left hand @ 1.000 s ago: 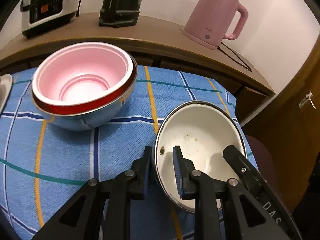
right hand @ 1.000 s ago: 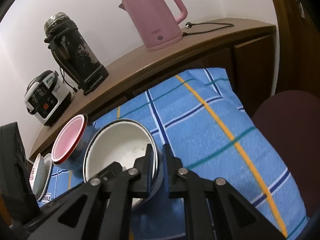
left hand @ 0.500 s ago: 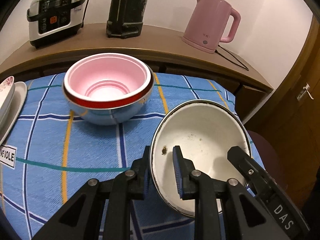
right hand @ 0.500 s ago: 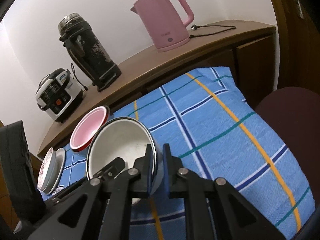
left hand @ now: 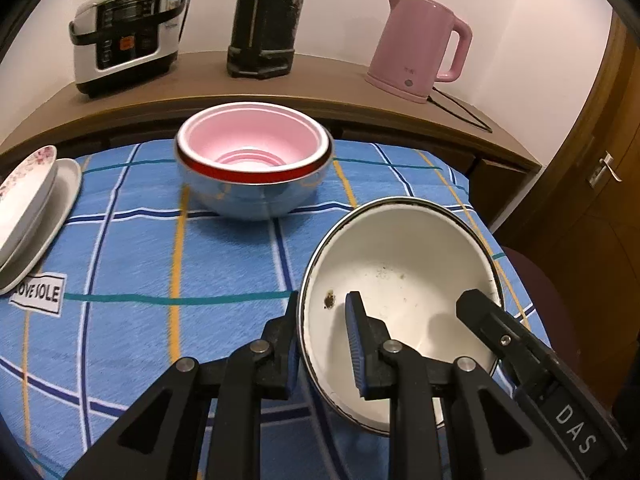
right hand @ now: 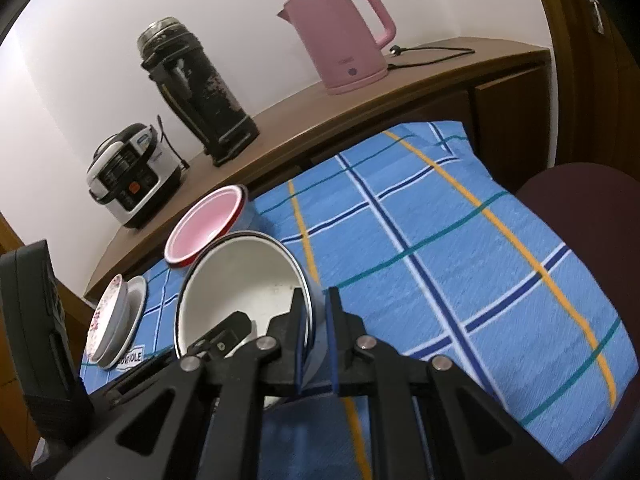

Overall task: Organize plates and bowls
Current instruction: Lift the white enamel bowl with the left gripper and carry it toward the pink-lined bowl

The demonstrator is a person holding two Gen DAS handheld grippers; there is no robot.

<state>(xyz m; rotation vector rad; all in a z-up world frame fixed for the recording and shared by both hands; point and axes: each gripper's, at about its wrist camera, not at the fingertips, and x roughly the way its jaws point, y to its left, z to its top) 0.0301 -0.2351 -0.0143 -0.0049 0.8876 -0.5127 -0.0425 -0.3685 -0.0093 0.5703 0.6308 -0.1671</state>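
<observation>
Enamel bowl [left hand: 400,280], white inside with a dark rim and a few specks, fills the lower right of the left wrist view. The left gripper [left hand: 322,344] straddles its near rim, one finger outside the wall and the blue-padded one inside, with a narrow gap showing, so I cannot tell if it truly clamps. The right gripper's black finger [left hand: 492,320] reaches in over the bowl's right rim. Beyond, on the blue checked tablecloth [left hand: 140,260], sits a pink bowl [left hand: 252,148] nested in a steel bowl [left hand: 256,196]. Stacked plates [left hand: 32,204] lie at the left edge. A rice cooker [left hand: 128,32], black flask [left hand: 268,16] and pink kettle [left hand: 420,44] stand on the wooden sideboard [left hand: 320,84] behind.

From the right wrist view, the right gripper [right hand: 316,336] is closed narrowly on the enamel bowl's [right hand: 240,280] right wall, pinching it. The bowl tilts toward the camera. The pink bowl [right hand: 208,232] shows just behind it, the plates [right hand: 116,316] further left.
</observation>
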